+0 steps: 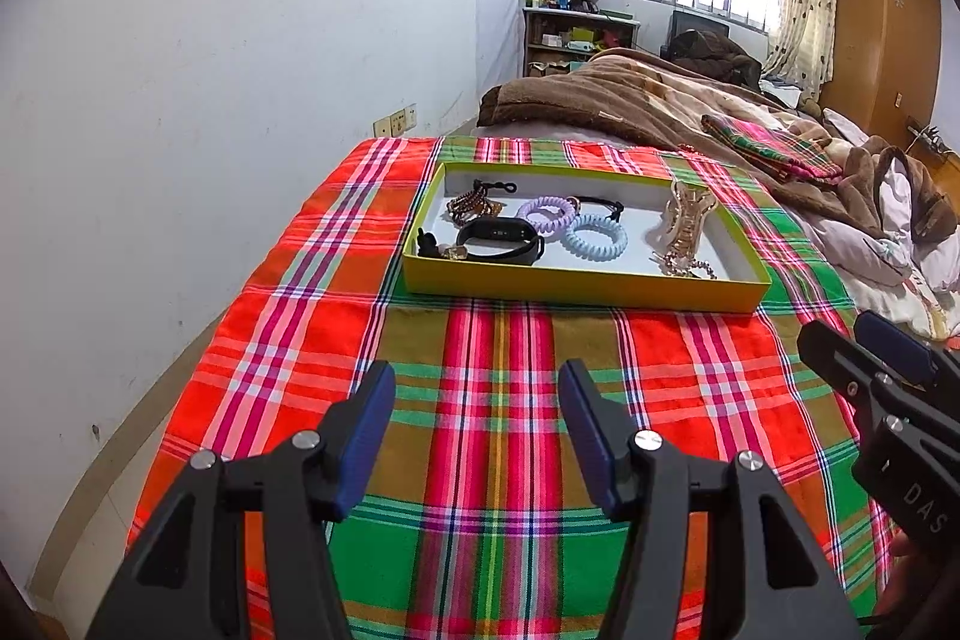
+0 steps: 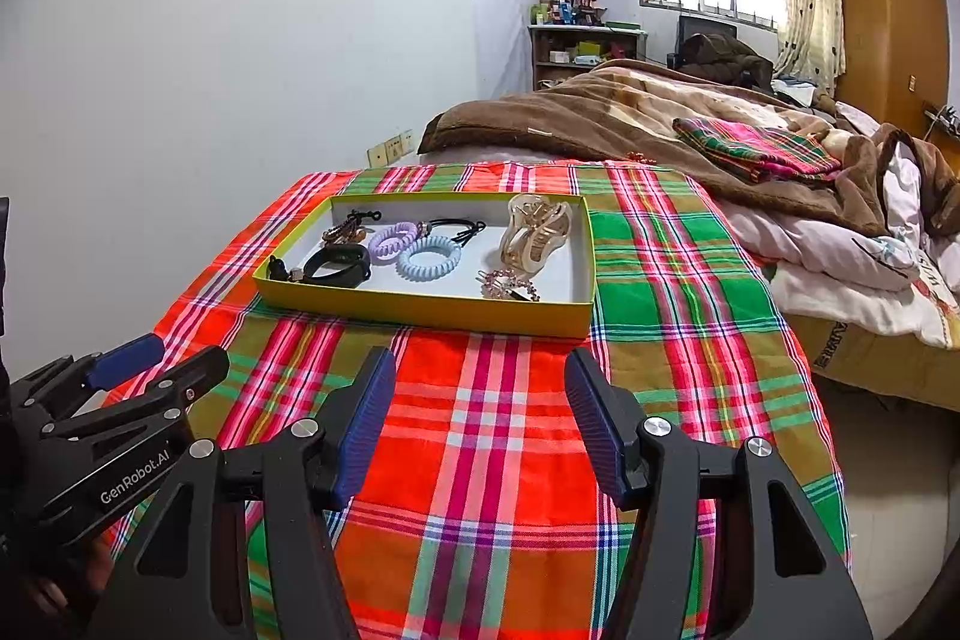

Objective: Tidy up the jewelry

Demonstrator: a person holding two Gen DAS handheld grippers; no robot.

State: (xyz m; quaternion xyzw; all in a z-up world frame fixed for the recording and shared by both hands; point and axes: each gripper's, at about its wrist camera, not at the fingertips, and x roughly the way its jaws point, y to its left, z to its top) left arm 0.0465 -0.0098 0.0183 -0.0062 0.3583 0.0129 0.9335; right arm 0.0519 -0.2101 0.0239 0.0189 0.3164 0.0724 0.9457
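Grippers sat nearest me: I held the left gripper [image 1: 477, 430] and the right gripper [image 2: 480, 418] above the near part of the bright red, green and pink plaid cloth [image 1: 498, 400], both well short of the shallow yellow cardboard tray [image 1: 576, 289], which I took as my landmark. Each claw stood wide apart, blue ribbed pads facing one another with only cloth showing between them; neither had hold of anything. The right gripper appeared at the right edge of the left wrist view, the left one low on the left of the right wrist view.

All the jewellery lay inside the tray on its white floor. At the tray's left end I saw a black wrist band [image 1: 501, 241], and behind it a brown beaded bracelet [image 1: 474, 207] toward the far left corner. Near the tray's middle lay a lilac spiral hair tie [image 1: 546, 213] touching a pale blue spiral hair tie [image 1: 596, 236], with a thin black elastic [image 1: 600, 203] just behind them. At the tray's right end rested a large beige claw hair clip [image 1: 684, 220], and in front of it, against the near wall, a small pink beaded clip [image 2: 509, 284].

Beyond the tray lay a rumpled brown blanket [image 1: 600, 94].
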